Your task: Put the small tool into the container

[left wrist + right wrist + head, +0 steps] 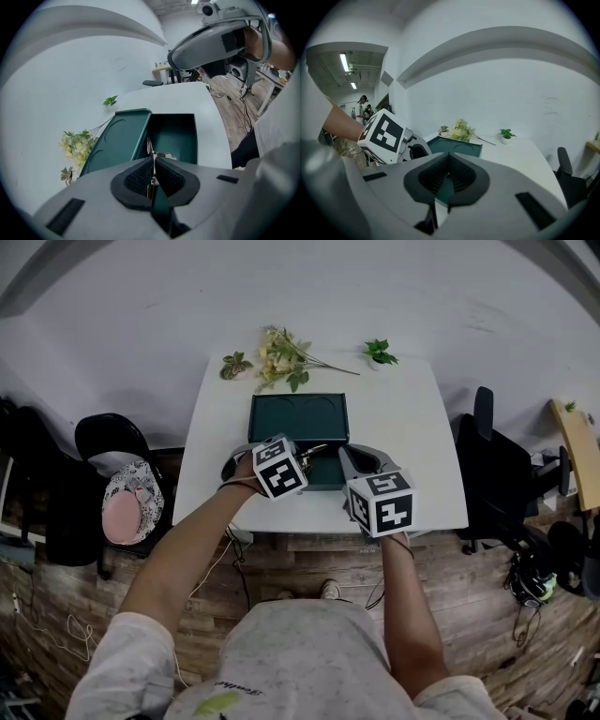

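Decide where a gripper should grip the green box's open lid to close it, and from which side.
Probably grip the lid midway along its free far edge, coming from above: it leans back from the hinge, that thin edge is bare, and flowers lie close behind it.

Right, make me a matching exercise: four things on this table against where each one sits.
Things:
1. small metal tool
2. flower bunch
3. potted plant
4. container lid

Places:
A. right end of the table's far edge
B. lying open behind the green container
C. clamped in the left gripper
D. far edge, left of centre

Pairs: 1-C, 2-D, 3-A, 4-B
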{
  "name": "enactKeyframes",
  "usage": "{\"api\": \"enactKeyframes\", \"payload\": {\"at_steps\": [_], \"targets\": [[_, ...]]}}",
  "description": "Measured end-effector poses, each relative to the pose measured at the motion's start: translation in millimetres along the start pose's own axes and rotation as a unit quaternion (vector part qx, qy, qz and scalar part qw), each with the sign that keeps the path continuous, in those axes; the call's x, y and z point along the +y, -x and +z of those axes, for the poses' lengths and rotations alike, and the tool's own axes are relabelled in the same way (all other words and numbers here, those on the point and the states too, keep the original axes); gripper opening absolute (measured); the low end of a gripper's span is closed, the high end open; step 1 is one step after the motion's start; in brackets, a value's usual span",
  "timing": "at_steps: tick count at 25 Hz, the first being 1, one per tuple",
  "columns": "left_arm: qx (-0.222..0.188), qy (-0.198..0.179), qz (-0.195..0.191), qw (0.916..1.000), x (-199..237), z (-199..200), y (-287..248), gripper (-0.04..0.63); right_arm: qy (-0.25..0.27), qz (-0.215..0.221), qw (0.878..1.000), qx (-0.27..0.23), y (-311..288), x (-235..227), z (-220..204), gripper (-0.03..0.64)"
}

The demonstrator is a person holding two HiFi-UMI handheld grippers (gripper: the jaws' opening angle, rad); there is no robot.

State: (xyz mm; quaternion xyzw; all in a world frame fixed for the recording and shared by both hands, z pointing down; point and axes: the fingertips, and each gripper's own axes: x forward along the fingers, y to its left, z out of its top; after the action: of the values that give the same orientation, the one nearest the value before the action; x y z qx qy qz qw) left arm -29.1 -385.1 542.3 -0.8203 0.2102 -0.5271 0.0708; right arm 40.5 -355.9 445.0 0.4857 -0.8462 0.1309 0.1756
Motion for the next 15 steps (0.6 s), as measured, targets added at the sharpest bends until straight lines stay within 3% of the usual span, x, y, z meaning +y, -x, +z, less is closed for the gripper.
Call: {"api": "enactKeyframes", "payload": {"at_steps": [15], "targets": [[0.0, 0.0, 0.004, 1.0, -10, -1, -3, 0.037, -0.002, -0.005, 1.0, 0.001, 11, 4, -4, 0.005]]}}
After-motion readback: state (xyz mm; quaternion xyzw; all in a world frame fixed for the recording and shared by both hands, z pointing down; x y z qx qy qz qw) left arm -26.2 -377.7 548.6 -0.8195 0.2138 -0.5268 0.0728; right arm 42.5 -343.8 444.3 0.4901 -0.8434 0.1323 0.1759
